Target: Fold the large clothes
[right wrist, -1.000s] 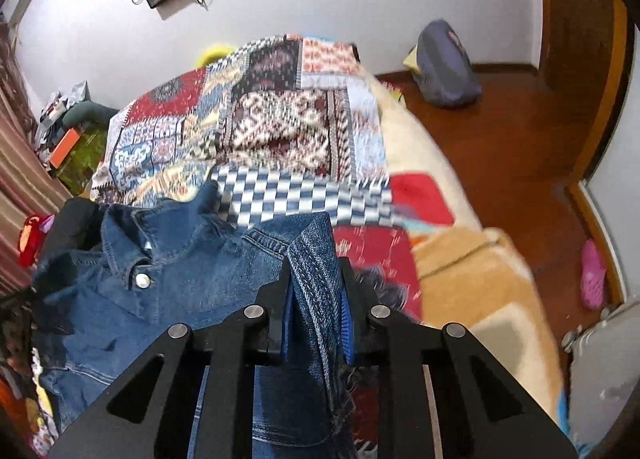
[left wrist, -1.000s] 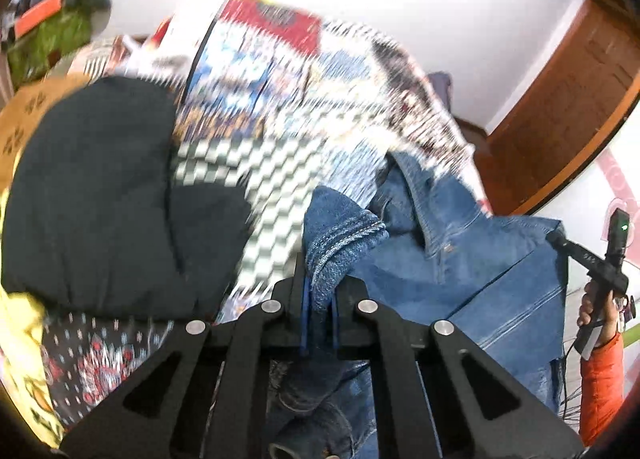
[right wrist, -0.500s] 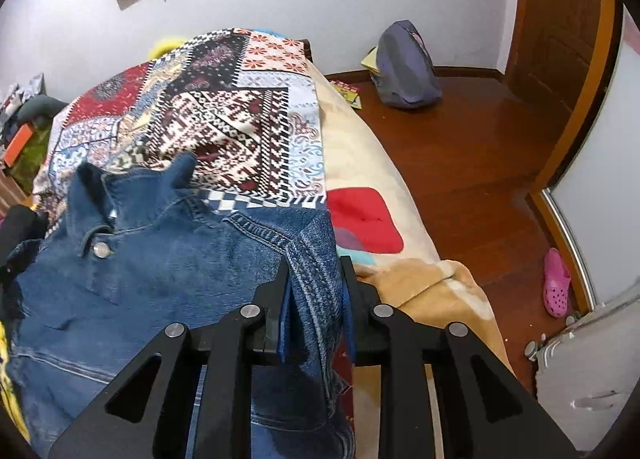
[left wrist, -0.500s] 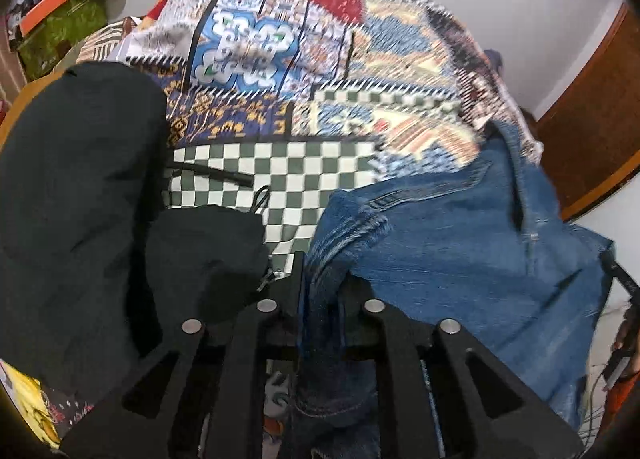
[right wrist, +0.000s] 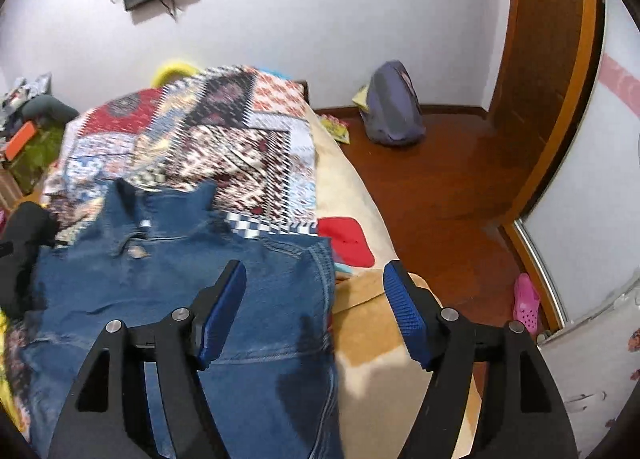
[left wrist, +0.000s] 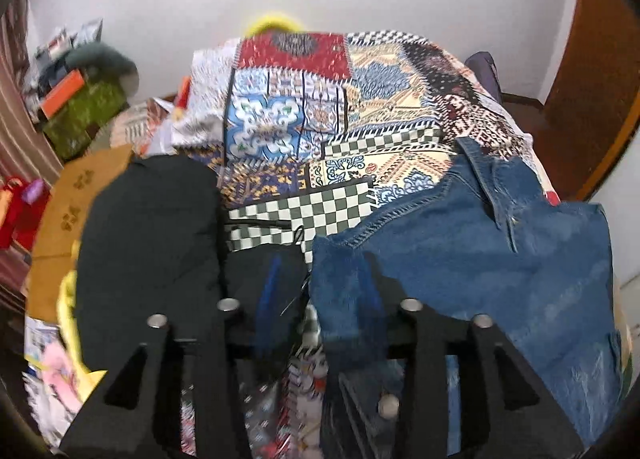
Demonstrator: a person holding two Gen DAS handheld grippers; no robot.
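Observation:
A blue denim jacket lies spread on the patchwork bedspread, collar toward the far wall. My left gripper is open above the jacket's near left corner, and the denim edge lies over the right pad. In the right wrist view the jacket lies flat with its right edge near the bed's side. My right gripper is open wide over that edge and holds nothing.
A black garment lies on the bed left of the jacket. Boxes and clutter stand at the far left. A purple-grey bag sits on the wooden floor. A pink shoe lies near a door frame.
Both grippers have opened and let go of the denim jacket, which now lies flatter on the bed. Both have pulled back and risen slightly.

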